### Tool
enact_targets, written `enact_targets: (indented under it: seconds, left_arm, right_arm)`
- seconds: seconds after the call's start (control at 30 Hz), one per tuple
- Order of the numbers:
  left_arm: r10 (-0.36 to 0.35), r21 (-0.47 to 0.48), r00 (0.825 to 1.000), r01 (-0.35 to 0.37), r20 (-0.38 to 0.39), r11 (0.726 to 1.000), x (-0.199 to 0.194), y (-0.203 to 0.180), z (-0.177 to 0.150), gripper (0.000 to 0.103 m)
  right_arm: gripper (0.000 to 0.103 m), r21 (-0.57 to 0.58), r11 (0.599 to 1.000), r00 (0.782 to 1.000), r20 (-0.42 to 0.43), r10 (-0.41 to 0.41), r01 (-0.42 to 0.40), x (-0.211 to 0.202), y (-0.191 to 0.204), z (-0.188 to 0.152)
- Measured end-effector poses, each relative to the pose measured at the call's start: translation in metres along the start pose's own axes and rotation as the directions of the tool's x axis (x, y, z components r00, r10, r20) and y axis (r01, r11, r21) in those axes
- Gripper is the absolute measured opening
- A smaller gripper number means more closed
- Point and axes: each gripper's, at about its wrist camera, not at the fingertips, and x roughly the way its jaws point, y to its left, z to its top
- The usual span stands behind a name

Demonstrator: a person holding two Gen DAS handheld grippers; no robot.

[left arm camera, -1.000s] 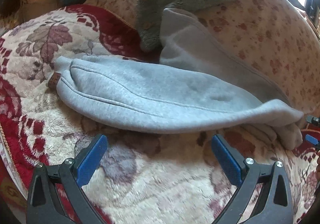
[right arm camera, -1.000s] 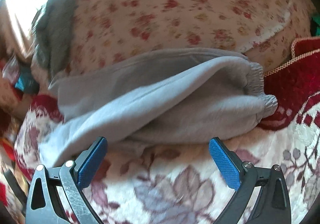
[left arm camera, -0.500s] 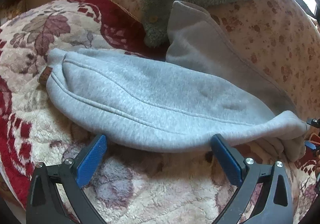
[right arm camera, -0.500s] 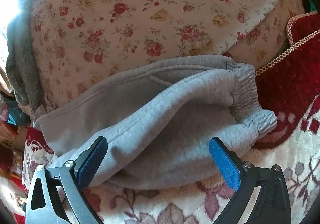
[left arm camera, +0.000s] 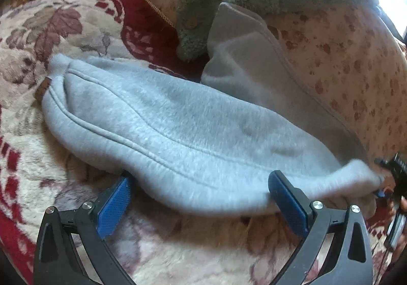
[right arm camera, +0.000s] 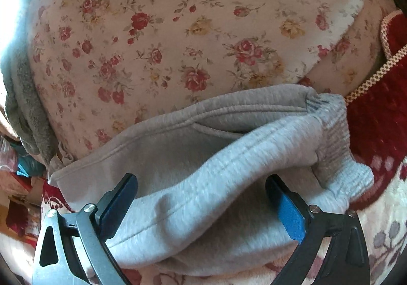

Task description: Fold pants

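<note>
**Both grippers closing in on the sweatpants**

Closer now than a second ago: both grippers have pushed in until the grey pants point(left arm camera: 178, 132) reach between their jaws. Landmark is the pants, lying on the plush floral blanket point(left arm camera: 178, 246) on a bed.

At their near edge, the left gripper point(left arm camera: 198, 198) sits released, jaws spread wide around the folded seam, probably lining up a pinch for the next fold. Further right, the right gripper point(right arm camera: 201, 198) is also wide open, straddling fabric beside the elastic waistband point(right arm camera: 338, 147).

Left view shows the long leg and a brown tag point(left arm camera: 43, 85) at its far end; only the right view shows the waistband and rose-print cushion point(right arm camera: 190, 30) behind.
</note>
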Motion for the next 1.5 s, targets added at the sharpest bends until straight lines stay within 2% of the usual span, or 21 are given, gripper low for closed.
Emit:
enact_targets:
  seconds: [0.07,0.1,0.17,0.2,0.27,0.33,0.37,0.4,0.47,0.67,0.83,0.93,1.1,1.17,1.2,1.23,1.27,1.3,1.33,1.4,1.5]
  left_arm:
    - [0.005,-0.020,1.000,-0.005,-0.006,1.000,0.008,0.000,0.003,0.103]
    - [0.011,-0.018,1.000,-0.011,-0.006,1.000,0.012,-0.002,0.004,0.103]
    - [0.009,-0.005,1.000,-0.009,-0.008,1.000,0.015,-0.005,0.006,0.103]
    - [-0.006,0.001,1.000,0.006,-0.010,1.000,0.016,-0.006,0.007,0.103]
    - [-0.035,0.003,0.999,0.035,-0.006,0.999,0.016,-0.005,0.009,0.092]
    - [0.015,0.010,1.000,-0.015,-0.002,1.000,0.016,-0.002,0.010,0.036]
    - [0.021,0.004,1.000,-0.021,-0.006,1.000,0.016,0.002,0.011,0.032]
    - [-0.018,-0.013,1.000,0.018,-0.016,1.000,0.015,0.008,0.012,0.032]
    - [-0.047,-0.018,0.998,0.047,-0.034,0.999,0.011,0.015,0.013,0.027]
    - [-0.077,0.054,0.997,0.077,-0.005,0.996,-0.024,0.026,0.012,0.022]
    - [-0.102,0.066,0.994,0.100,0.028,0.993,-0.063,0.044,0.008,0.022]
    - [-0.085,0.105,0.995,0.079,0.049,0.991,-0.081,0.052,-0.001,0.022]
    - [-0.009,0.155,1.000,0.006,0.019,0.988,-0.073,0.062,-0.030,0.022]
    - [-0.002,0.160,1.000,-0.002,0.025,0.987,-0.072,0.065,-0.037,0.023]
    - [-0.011,0.148,1.000,0.006,0.027,0.989,-0.073,0.068,-0.038,0.025]
    - [-0.018,0.134,0.999,0.014,0.029,0.991,-0.074,0.070,-0.039,0.030]
    - [-0.027,0.116,0.999,0.023,0.033,0.993,-0.075,0.074,-0.039,0.033]
    - [-0.026,0.103,0.999,0.022,0.038,0.994,-0.077,0.078,-0.039,0.047]
    - [-0.024,0.081,0.998,0.020,0.051,0.996,-0.079,0.083,-0.038,0.062]
    - [-0.037,0.040,0.997,0.034,0.071,0.999,-0.082,0.091,-0.038,0.072]
    - [-0.028,-0.026,0.998,0.030,0.064,0.999,-0.080,0.105,-0.037,0.081]
  right_arm:
    - [0.075,-0.006,1.000,1.000,0.000,0.002,-0.002,0.003,-0.001,0.001]
    - [0.070,-0.006,1.000,1.000,-0.004,0.008,-0.008,0.004,-0.002,0.001]
    - [0.051,-0.020,1.000,1.000,-0.005,0.014,-0.014,0.006,-0.002,0.001]
    - [0.046,-0.028,0.999,1.000,-0.003,0.020,-0.020,0.004,-0.003,0.000]
    - [0.033,-0.041,0.998,0.999,0.011,0.041,-0.040,-0.003,-0.003,-0.003]
    - [0.026,-0.074,0.996,0.998,0.036,0.052,-0.049,-0.018,-0.003,-0.010]
    - [0.023,-0.085,0.995,0.997,0.041,0.059,-0.055,-0.024,-0.002,-0.014]
    - [0.022,-0.091,0.994,0.996,0.046,0.070,-0.066,-0.031,-0.002,-0.017]
    - [0.019,-0.104,0.990,0.993,0.059,0.100,-0.094,-0.050,-0.004,-0.027]
    - [0.018,-0.202,0.970,0.985,0.078,0.155,-0.137,-0.114,0.001,-0.083]
    - [0.018,-0.207,0.966,0.987,0.013,0.161,-0.155,-0.142,-0.016,-0.149]
    - [0.018,-0.171,0.974,0.988,-0.037,0.147,-0.151,-0.137,-0.036,-0.177]
    - [0.021,-0.079,0.991,0.987,-0.132,0.096,-0.107,-0.106,-0.074,-0.215]
    - [0.025,-0.030,0.991,0.982,-0.139,0.126,-0.131,-0.106,-0.083,-0.215]
    - [0.031,-0.031,0.992,0.984,-0.138,0.116,-0.122,-0.109,-0.083,-0.213]
    - [0.053,-0.037,0.993,0.986,-0.135,0.103,-0.108,-0.114,-0.084,-0.210]
    - [0.083,-0.039,0.994,0.988,-0.120,0.097,-0.103,-0.121,-0.087,-0.207]
    - [0.093,-0.026,0.994,0.990,-0.096,0.106,-0.109,-0.129,-0.091,-0.205]
    - [0.098,-0.009,0.993,0.991,-0.073,0.116,-0.117,-0.135,-0.096,-0.205]
    - [0.098,0.025,0.993,0.991,-0.055,0.119,-0.117,-0.142,-0.108,-0.202]
    - [0.098,0.111,0.986,0.989,-0.071,0.130,-0.121,-0.135,-0.130,-0.201]
